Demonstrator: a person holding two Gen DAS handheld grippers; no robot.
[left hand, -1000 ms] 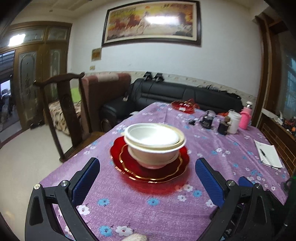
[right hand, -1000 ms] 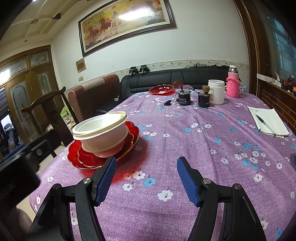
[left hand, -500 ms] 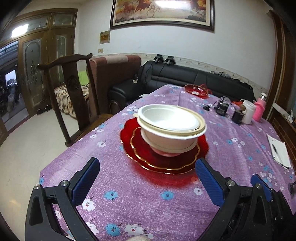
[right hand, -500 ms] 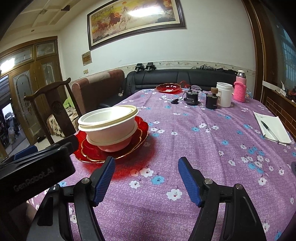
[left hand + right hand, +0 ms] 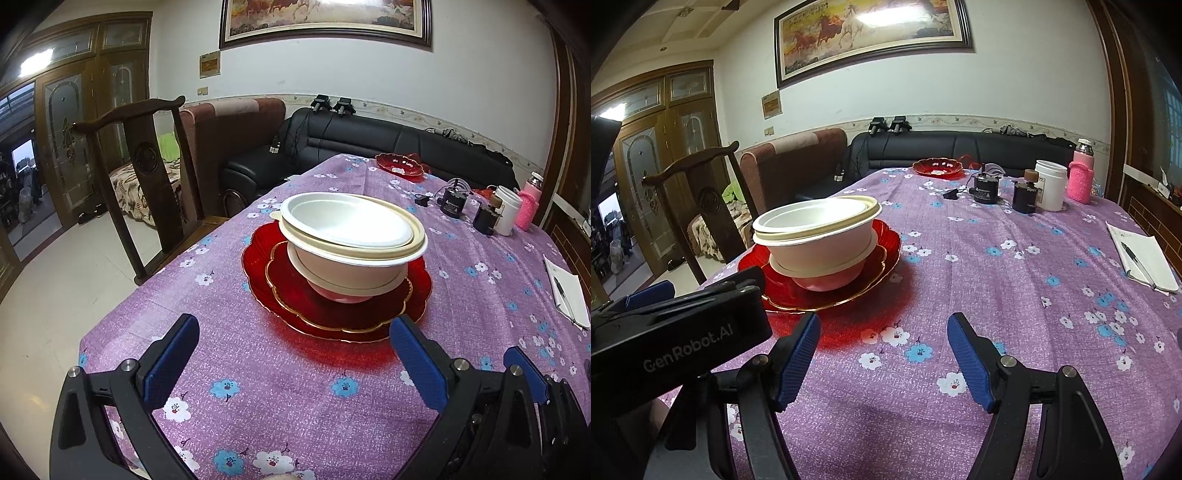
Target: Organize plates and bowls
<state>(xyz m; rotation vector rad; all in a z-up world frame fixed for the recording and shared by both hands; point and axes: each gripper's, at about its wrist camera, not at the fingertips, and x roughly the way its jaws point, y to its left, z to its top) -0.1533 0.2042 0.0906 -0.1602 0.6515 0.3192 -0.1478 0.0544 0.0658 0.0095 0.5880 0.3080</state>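
Note:
A stack of white and cream bowls [image 5: 351, 240] sits on nested red gold-rimmed plates [image 5: 332, 314] near the table's left edge; the stack also shows in the right wrist view [image 5: 816, 232] on the plates [image 5: 882, 243]. My left gripper [image 5: 295, 362] is open and empty, just short of the plates, its blue pads wide apart. My right gripper [image 5: 882, 354] is open and empty over the cloth, to the right of the plates. The left gripper's body [image 5: 676, 332] shows at the right view's left edge. Another red plate [image 5: 936, 166] lies at the table's far end.
A purple flowered tablecloth [image 5: 1015, 280] covers the table. At the far right stand a white cup [image 5: 1049, 184], a pink bottle [image 5: 1081, 177] and small dark devices [image 5: 986, 188]. A notebook with a pen [image 5: 1141, 258] lies at right. A wooden chair [image 5: 147, 192] stands left of the table.
Both grippers have risen and tilted down a little, and the left one has come closer to the bowl stack. Both jaws stay open. The bowls and plates have not moved.

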